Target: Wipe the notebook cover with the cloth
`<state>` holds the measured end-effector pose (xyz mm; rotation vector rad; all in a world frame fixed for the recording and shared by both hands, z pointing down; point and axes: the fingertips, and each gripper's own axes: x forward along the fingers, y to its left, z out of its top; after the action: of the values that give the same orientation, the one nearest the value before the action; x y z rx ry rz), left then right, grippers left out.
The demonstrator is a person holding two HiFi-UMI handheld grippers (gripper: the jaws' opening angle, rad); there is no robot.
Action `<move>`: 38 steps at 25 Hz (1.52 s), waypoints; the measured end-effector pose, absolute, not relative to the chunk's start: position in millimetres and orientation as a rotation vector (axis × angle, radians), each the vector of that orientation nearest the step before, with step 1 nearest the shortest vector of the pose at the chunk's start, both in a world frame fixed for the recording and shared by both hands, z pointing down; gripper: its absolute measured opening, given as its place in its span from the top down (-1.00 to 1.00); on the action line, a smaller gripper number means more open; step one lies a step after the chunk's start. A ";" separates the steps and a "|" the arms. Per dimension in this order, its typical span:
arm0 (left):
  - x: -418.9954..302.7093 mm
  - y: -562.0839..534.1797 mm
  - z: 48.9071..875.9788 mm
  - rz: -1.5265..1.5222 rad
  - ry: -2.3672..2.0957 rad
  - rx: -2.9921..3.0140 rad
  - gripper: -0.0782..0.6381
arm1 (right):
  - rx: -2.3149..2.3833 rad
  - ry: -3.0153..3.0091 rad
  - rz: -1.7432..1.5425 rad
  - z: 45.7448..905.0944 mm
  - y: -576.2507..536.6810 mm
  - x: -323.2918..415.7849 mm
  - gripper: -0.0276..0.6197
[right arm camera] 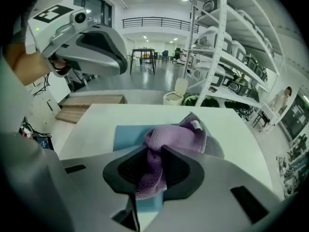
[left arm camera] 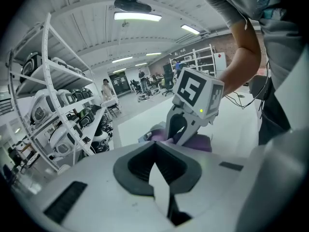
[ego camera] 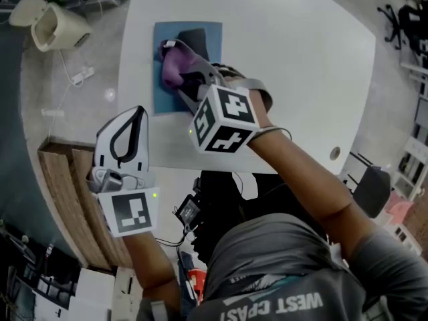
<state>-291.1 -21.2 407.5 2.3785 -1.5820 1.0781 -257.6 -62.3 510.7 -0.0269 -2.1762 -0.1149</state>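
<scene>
A blue notebook (ego camera: pixel 204 39) (right arm camera: pixel 126 137) lies flat at the far side of the white table (ego camera: pixel 301 65). A purple cloth (ego camera: pixel 175 60) (right arm camera: pixel 178 138) rests bunched on its cover. My right gripper (ego camera: pixel 182 80) (right arm camera: pixel 155 167) reaches over the notebook and is shut on the cloth, a fold of which hangs down between the pads. The left gripper (ego camera: pixel 139 112) (left arm camera: pixel 155 167) hovers off the table's near left edge, away from the notebook, with its jaws shut and nothing in them. In the left gripper view the right gripper (left arm camera: pixel 179 129) stands over the cloth (left arm camera: pixel 199 142).
A beige bin (ego camera: pixel 57 24) and loose cables lie on the floor left of the table. A wooden platform (ego camera: pixel 70 192) sits below the left gripper. Shelving with machines (right arm camera: pixel 231 47) (left arm camera: pixel 53 105) lines the room. A grommet hole (ego camera: pixel 334 154) marks the table's right edge.
</scene>
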 end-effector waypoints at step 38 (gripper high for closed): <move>-308.5 -14.6 414.0 1.078 -1.590 2.363 0.78 | 0.021 -2.199 -0.113 510.5 -90.2 -291.4 0.59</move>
<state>-308.5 -14.6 414.0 2.3632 -1.5898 1.0776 -291.4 -90.2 510.5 0.0210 -2.1994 -0.1134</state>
